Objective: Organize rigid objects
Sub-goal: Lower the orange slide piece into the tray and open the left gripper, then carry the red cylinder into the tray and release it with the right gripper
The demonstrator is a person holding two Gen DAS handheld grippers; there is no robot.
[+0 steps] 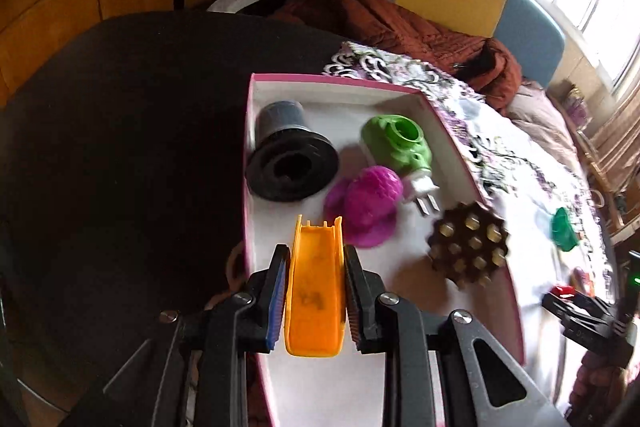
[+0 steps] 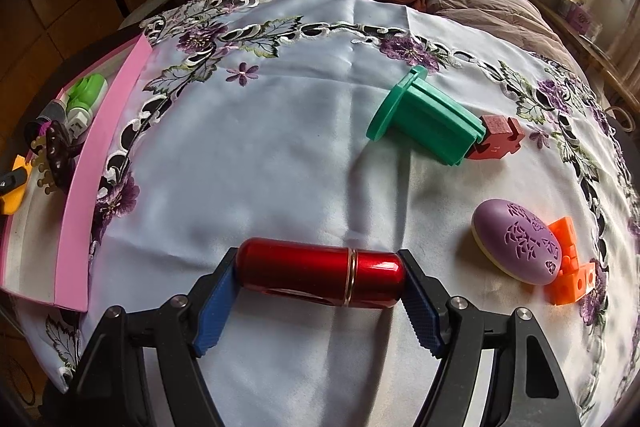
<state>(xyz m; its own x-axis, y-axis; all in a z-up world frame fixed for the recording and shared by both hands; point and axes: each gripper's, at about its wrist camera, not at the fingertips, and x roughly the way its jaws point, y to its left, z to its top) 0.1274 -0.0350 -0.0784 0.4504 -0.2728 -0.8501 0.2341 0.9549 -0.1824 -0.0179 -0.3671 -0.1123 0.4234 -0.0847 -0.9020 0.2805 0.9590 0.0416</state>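
Red cylinder (image 2: 320, 277) in right gripper (image 2: 320, 291); teal spool (image 2: 424, 119) ahead.

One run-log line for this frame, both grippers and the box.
left gripper: shut on orange piece, over pink box | right gripper: shut on red cylinder, over tablecloth | outside the box: green spool, purple oval

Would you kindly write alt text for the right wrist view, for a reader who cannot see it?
The right gripper grips a red metal cylinder by its two ends, above a white cloth with purple flower embroidery. Farther off on the cloth lie a green flanged part, a dark red block, a purple oval case and orange cubes; a pink-rimmed box holding several objects sits at left.
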